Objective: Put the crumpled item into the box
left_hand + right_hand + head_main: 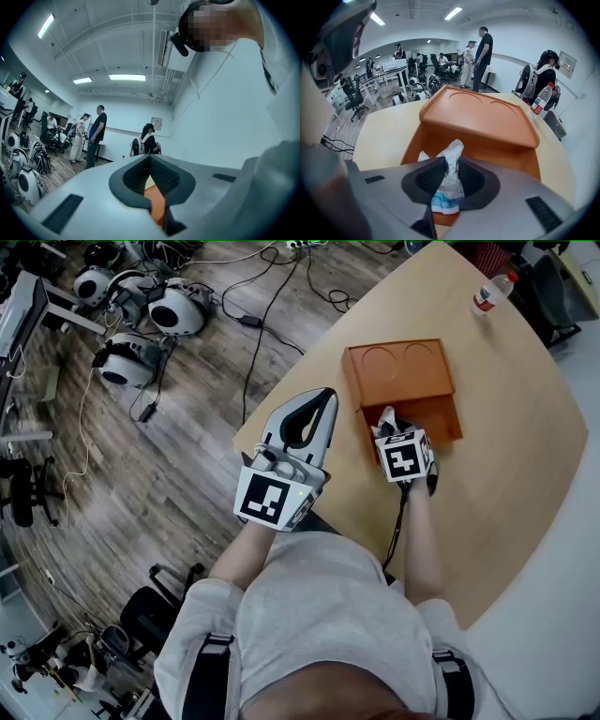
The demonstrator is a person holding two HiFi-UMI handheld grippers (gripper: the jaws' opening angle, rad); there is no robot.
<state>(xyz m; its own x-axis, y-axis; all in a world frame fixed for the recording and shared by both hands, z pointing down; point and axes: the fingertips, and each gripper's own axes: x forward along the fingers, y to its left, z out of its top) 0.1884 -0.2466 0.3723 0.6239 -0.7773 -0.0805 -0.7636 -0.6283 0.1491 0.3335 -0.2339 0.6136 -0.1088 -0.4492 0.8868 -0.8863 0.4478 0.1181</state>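
right gripper view: right gripper [451, 161] pinches crumpled white wrapper [453, 147] over orange box [487, 119]; left gripper [324, 399] closed.

You hold crumpled item [453, 149]: white wad, blue print low, upright, pinched in right gripper [451, 161], over 6 o'clock end of box [512, 157]. Box orange, open, lid [483, 115] back toward 12 o'clock.
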